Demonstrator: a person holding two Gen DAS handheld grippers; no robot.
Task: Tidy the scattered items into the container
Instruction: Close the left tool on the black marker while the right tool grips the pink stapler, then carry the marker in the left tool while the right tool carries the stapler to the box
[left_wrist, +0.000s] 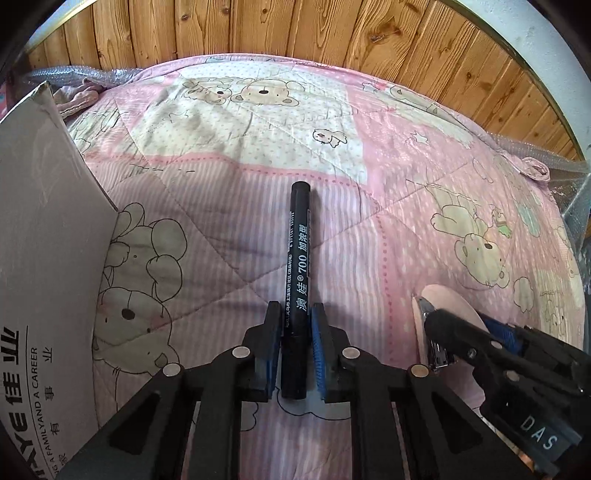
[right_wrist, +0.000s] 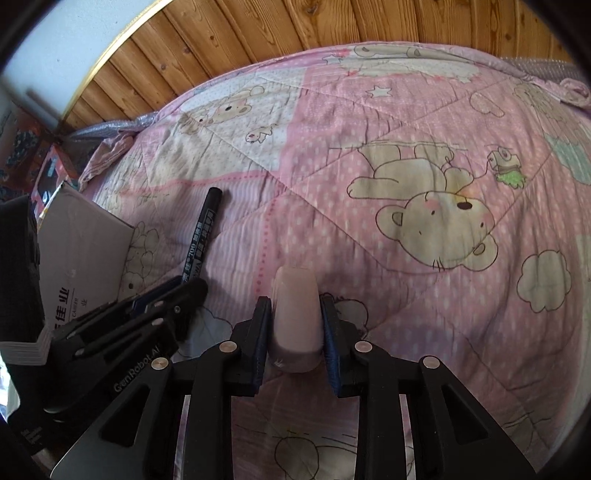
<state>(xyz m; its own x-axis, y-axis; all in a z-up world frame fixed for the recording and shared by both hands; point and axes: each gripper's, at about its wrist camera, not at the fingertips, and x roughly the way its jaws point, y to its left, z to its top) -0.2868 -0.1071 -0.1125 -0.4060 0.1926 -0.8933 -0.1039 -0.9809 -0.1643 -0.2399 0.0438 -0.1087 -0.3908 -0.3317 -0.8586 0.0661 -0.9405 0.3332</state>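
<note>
Black marker (left_wrist: 297, 266) clamped between the blue pads of the left gripper (left_wrist: 295, 317), barrel pointing forward over the quilt (left_wrist: 236, 221); rear end seated deep between the fingers, white lettering legible along the barrel, cap end free. Whether the barrel touches the quilt or hangs above it cannot be judged. Same marker (right_wrist: 201, 236) seen slanting in the right wrist view, lower end hidden behind the left gripper (right_wrist: 184, 291).

Pale pink stapler (right_wrist: 295, 317) gripped at both sides by the right gripper (right_wrist: 295, 306), jaws narrowed onto it; front end projecting past the fingertips, rear end in shadow. In the left wrist view, only part of the stapler (left_wrist: 436, 332) shows: metal staple channel and pink body, the rest covered by the right gripper (left_wrist: 476, 332).

Grey cardboard box (left_wrist: 48, 236) standing at the left, just beside the left gripper; only an outer wall with printed text visible, cut off by the frame edge, interior out of sight. Box (right_wrist: 81, 254) again partly hidden in the right wrist view.

Wooden panel wall (left_wrist: 295, 29) behind the quilt. Crumpled pink cloth (left_wrist: 75, 99) at the far left corner, blurred.
</note>
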